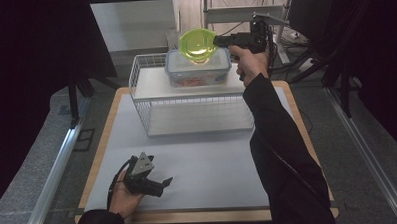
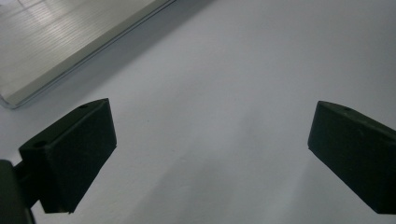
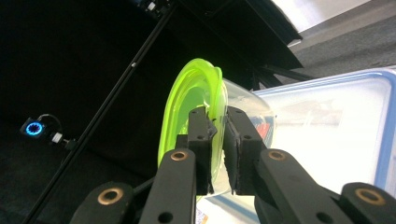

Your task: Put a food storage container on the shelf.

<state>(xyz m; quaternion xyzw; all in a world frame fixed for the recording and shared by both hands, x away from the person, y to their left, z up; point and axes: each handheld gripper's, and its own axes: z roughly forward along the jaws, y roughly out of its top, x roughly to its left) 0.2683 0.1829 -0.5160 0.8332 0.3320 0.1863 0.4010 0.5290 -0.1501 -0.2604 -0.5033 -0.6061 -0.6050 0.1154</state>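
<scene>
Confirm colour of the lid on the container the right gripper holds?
Bright translucent green lid; clearest in the right gripper view.

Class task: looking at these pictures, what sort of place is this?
Probably a lab recording bench: black curtains surround a white-topped table, with a hand-held right gripper and metal floor rails.

White wire rack (image 1: 144, 89) w/ two shelves sits on grey mat (image 1: 198, 162) atop wood-edged table (image 1: 100, 155), black curtains (image 1: 30, 73) at sides.

A lab recording bay: black curtains (image 1: 34, 57) at nine o'clock, aluminium framing rails (image 1: 53, 172), a white-topped test table (image 1: 203, 162) at centre.
</scene>
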